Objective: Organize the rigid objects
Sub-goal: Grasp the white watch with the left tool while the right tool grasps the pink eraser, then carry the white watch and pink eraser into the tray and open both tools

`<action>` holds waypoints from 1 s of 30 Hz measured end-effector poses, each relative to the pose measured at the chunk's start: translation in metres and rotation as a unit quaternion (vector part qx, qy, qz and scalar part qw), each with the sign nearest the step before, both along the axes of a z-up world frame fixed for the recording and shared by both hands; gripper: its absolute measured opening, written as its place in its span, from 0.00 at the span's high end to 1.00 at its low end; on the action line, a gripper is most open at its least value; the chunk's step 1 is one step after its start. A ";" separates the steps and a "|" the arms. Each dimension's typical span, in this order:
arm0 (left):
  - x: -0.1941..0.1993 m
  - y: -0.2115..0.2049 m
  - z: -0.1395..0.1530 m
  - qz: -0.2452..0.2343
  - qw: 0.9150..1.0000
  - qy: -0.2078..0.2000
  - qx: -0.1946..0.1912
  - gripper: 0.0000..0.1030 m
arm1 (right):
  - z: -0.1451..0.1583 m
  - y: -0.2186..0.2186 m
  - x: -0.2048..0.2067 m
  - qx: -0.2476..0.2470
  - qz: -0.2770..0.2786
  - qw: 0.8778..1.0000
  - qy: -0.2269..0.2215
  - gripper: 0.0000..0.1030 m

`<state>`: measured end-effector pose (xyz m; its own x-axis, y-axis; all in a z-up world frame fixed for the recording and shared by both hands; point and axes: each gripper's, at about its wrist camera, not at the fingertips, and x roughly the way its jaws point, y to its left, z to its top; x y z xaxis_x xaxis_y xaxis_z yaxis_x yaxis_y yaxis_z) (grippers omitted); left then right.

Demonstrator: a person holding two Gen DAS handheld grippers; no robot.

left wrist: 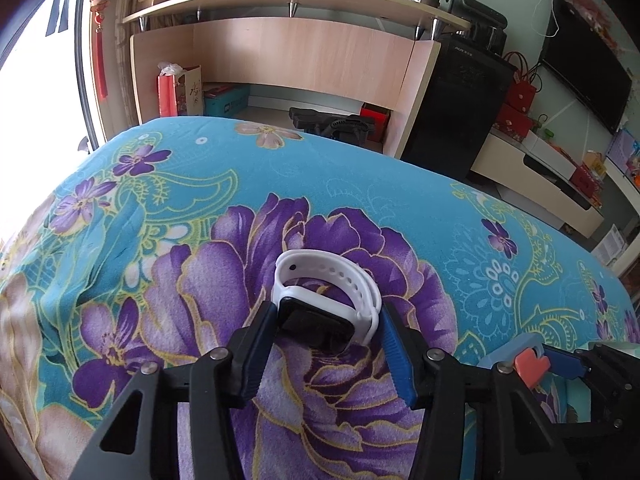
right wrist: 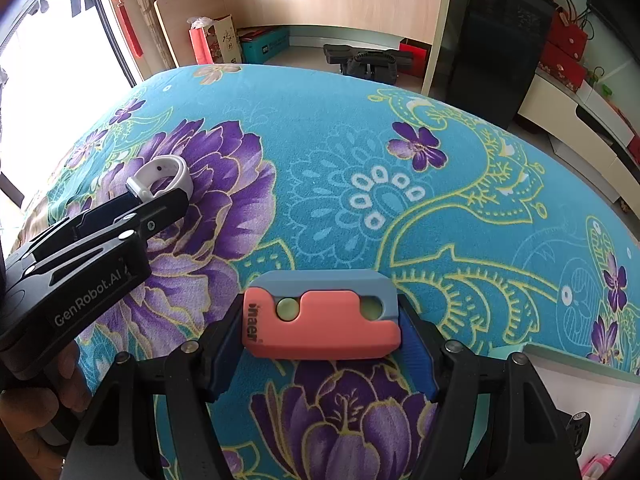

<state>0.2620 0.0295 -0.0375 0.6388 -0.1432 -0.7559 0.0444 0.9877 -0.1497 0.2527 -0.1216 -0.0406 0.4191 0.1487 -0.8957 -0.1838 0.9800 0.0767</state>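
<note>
Left tongs (left wrist: pixel 326 330): pinching a watch (left wrist: pixel 320 300), one blue pad on each side of its dark face; the white strap loops forward beyond the tips.
Right tongs (right wrist: pixel 320 334): pinching a small pink and blue gadget (right wrist: pixel 322 314) by its two short ends, so its long side lies across the gap between the fingers.
Why held this way: gripping the watch by its hard body rather than the soft strap looks the surer hold; the gadget is taken end to end, probably because those flat ends give the pads something square to press on.
Watch relative to tongs: between the left fingers, at or just above the blanket (left wrist: pixel 380 200); I cannot tell whether it rests on the cloth.
Gadget relative to tongs: held at the fingertips, its pink part toward the camera and the blue part behind; contact with the blanket is not clear either.
Two tools together: from the right view the left tongs sit well to the left and further forward, apart from the gadget.
Surface: a turquoise blanket with large purple flowers covering what seems to be a bed.
Beyond: a wooden desk (left wrist: pixel 280 52) with a shelf, and a black cabinet (left wrist: pixel 452 108) beside it.
</note>
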 end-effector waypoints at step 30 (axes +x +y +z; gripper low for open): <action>-0.076 -0.010 0.081 -0.005 0.998 -0.039 0.045 0.47 | 0.040 -0.032 -0.081 0.075 -0.069 0.994 -0.035 0.31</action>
